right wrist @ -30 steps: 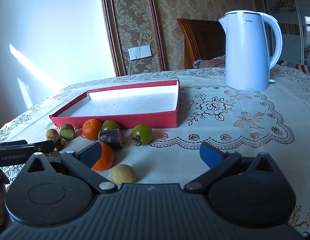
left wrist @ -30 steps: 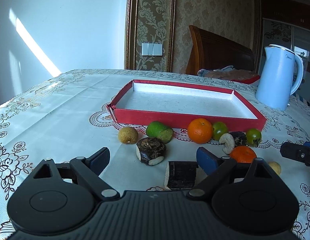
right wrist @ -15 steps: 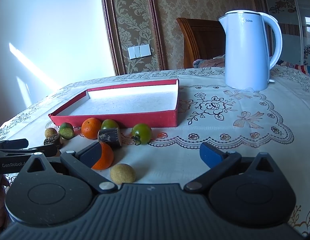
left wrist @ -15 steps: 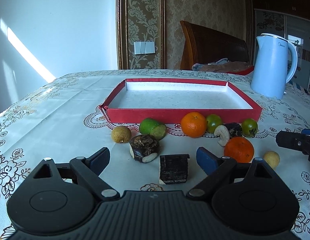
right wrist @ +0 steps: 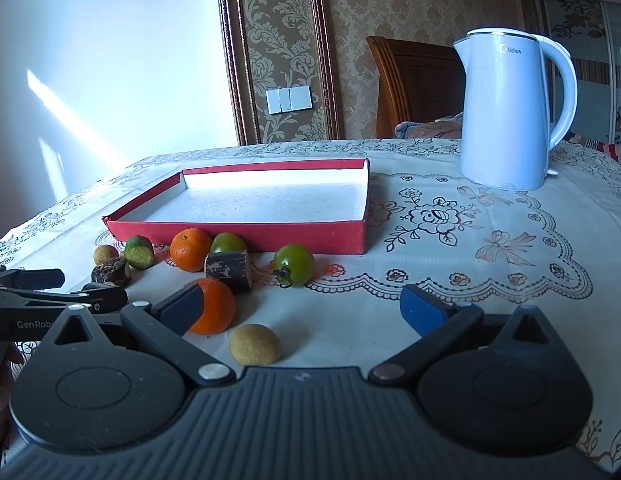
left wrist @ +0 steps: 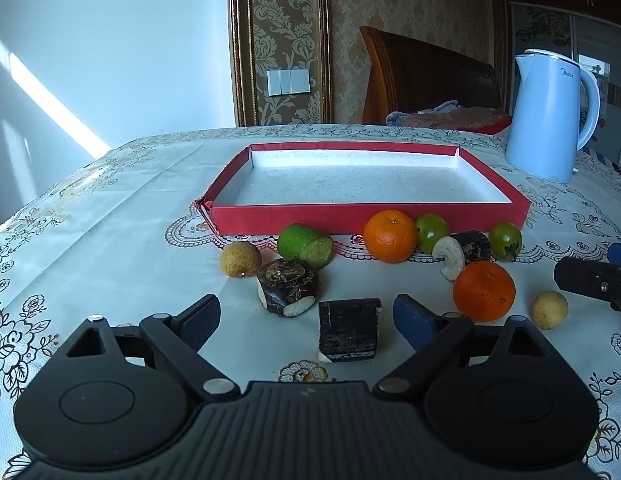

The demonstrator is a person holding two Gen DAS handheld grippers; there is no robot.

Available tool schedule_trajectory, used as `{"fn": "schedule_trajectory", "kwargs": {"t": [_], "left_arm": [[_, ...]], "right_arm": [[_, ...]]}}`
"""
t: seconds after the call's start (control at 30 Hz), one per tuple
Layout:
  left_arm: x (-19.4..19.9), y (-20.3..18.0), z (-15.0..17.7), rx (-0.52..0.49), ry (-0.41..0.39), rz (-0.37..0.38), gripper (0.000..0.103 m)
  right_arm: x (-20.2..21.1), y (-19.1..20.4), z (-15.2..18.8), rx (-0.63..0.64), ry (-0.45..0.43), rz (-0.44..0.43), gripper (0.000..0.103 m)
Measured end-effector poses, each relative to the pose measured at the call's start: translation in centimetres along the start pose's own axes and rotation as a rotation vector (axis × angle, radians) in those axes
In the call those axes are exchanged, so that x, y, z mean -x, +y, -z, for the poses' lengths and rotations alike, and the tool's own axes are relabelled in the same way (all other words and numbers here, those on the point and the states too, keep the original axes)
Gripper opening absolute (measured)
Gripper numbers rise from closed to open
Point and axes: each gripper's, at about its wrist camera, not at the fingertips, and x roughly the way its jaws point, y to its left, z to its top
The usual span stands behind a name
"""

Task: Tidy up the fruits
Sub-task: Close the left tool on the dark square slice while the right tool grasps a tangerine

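Observation:
A shallow red tray (left wrist: 366,212) with a white inside stands on the tablecloth; it also shows in the right wrist view (right wrist: 238,229). Fruits lie in front of it: two oranges (left wrist: 390,236) (left wrist: 483,290), a cut lime (left wrist: 304,240), two green tomatoes (left wrist: 431,233) (left wrist: 505,241), two tan longans (left wrist: 240,258) (left wrist: 549,309), and dark pieces (left wrist: 288,287) (left wrist: 348,330) (left wrist: 462,250). My left gripper (left wrist: 306,320) is open, with the dark block between its fingers, untouched. My right gripper (right wrist: 302,312) is open; the near orange (right wrist: 214,312) sits by its left finger.
A pale blue electric kettle (right wrist: 506,112) stands at the back right of the table. A wooden chair back (left wrist: 422,76) with cloth is behind the table. The other gripper shows at the left edge of the right wrist view (right wrist: 38,300).
My left gripper has pulled back and risen a little, so the fruits and tray sit farther away. The right gripper has barely moved.

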Motion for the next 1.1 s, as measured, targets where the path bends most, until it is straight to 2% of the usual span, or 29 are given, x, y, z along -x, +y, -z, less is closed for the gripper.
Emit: {"fn": "schedule_trajectory", "kwargs": {"t": [0.4, 0.73, 0.83, 0.9, 0.97, 1.1], "left_arm": [[-0.9, 0.3, -0.2, 0.027, 0.061, -0.046, 0.094], [-0.8, 0.7, -0.2, 0.056, 0.059, -0.052, 0.093], [-0.8, 0.8, -0.1, 0.062, 0.06, -0.04, 0.078], [-0.9, 0.9, -0.1, 0.065, 0.064, -0.021, 0.062], [-0.9, 0.8, -0.1, 0.062, 0.068, -0.015, 0.054], [-0.8, 0.8, 0.1, 0.06, 0.061, -0.003, 0.031]], "right_arm": [[0.0, 0.7, -0.1, 0.04, -0.004, 0.001, 0.103], [0.2, 2.4, -0.5, 0.09, -0.03, -0.007, 0.103], [0.4, 2.7, -0.6, 0.103, -0.046, 0.003, 0.103], [0.4, 2.7, -0.7, 0.108, -0.045, -0.002, 0.097], [0.2, 2.9, -0.8, 0.118, -0.032, -0.008, 0.096], [0.1, 3.4, -0.7, 0.145, -0.02, -0.031, 0.091]]}}
